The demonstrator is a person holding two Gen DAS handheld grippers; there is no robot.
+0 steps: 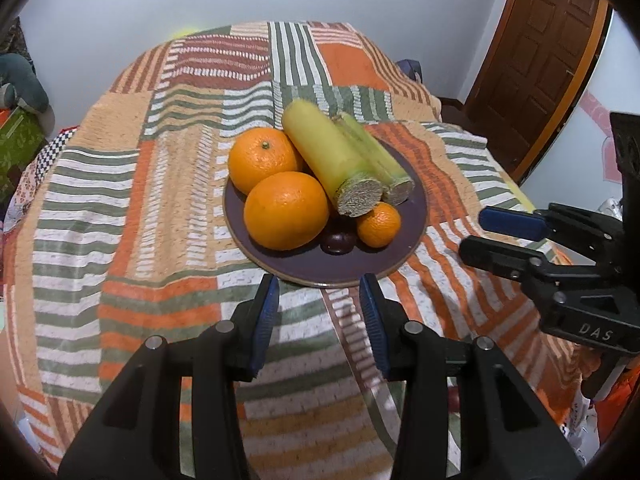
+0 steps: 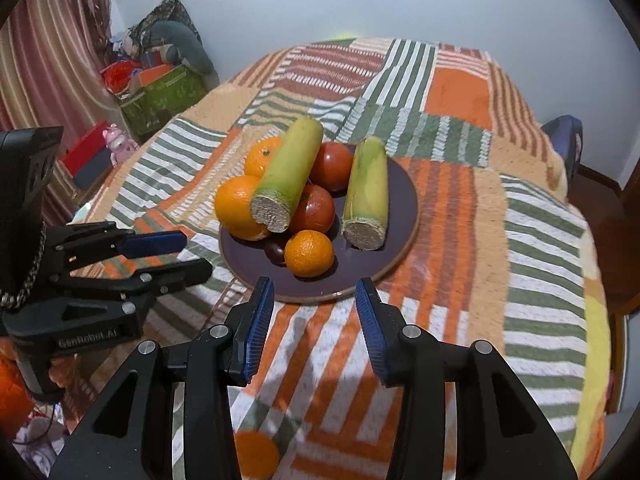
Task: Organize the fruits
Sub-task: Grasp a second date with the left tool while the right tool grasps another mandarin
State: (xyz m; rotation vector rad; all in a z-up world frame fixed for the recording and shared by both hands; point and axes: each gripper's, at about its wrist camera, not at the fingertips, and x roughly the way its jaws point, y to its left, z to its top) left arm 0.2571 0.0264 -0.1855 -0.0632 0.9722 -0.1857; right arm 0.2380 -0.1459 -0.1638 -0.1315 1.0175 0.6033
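A dark purple plate (image 1: 408,216) (image 2: 400,196) sits on the striped tablecloth. On it lie two large oranges (image 1: 286,210) (image 2: 236,206), a small orange (image 1: 378,224) (image 2: 309,253), two yellow-green cane pieces (image 1: 328,156) (image 2: 366,192), two red tomatoes (image 2: 316,208) and a small dark fruit (image 1: 339,242) (image 2: 276,254). My left gripper (image 1: 319,288) (image 2: 184,254) is open and empty, just short of the plate's near rim. My right gripper (image 2: 315,290) (image 1: 474,232) is open and empty, also just short of the near rim.
The patchwork cloth (image 1: 160,200) covers a round table. Another orange (image 2: 256,454) lies on the cloth under my right gripper. A wooden door (image 1: 540,52) stands at the right. Boxes and clutter (image 2: 160,88) fill the left corner by a curtain.
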